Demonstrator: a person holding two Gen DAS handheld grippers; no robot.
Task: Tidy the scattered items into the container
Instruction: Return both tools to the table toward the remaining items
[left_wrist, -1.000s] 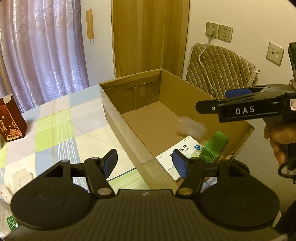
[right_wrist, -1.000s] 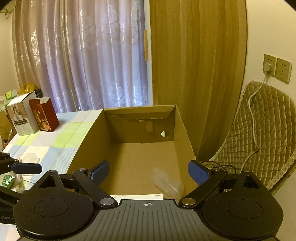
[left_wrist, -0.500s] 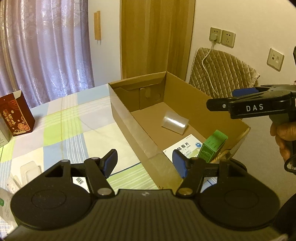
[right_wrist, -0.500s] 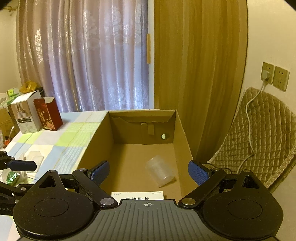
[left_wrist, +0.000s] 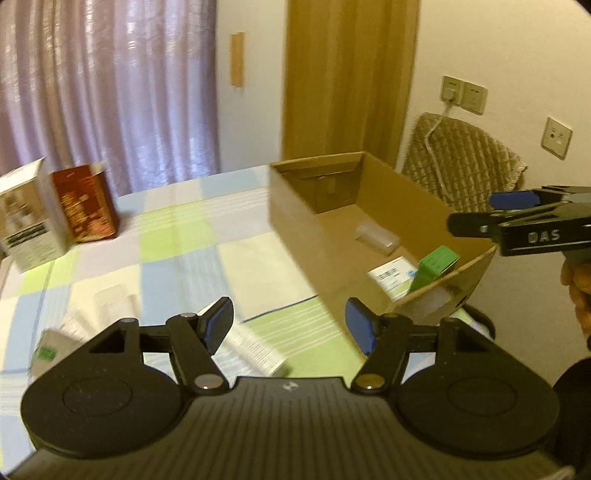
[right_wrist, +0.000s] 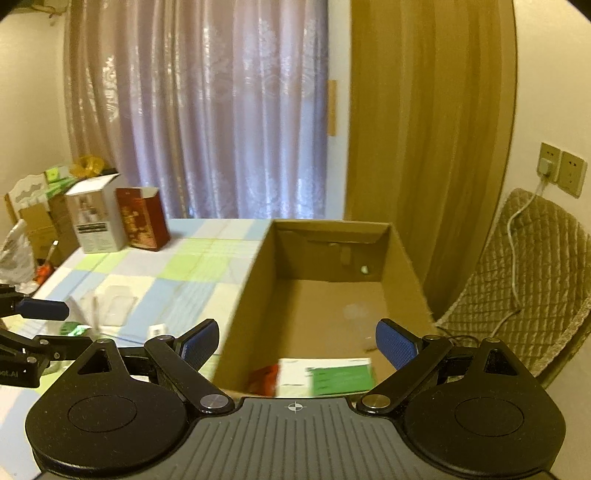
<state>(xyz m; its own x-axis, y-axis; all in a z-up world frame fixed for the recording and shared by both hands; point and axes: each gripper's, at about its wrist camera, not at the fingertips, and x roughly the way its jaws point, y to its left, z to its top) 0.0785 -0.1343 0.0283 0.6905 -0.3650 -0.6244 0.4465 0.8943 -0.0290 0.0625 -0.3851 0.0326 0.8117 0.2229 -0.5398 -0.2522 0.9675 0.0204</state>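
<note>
Checked tablecloth carries cardboard box, red carton, white carton.

Pale purple curtains hang beside a wooden door; a quilted chair stands below wall sockets.

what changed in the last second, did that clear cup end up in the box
Yes. The clear plastic cup was falling a second ago and now lies on its side on the cardboard box floor. The left gripper has swung away toward the table items. Both grippers stay open and empty; the right gripper stays over the box. The green carton hasn't moved.
</note>
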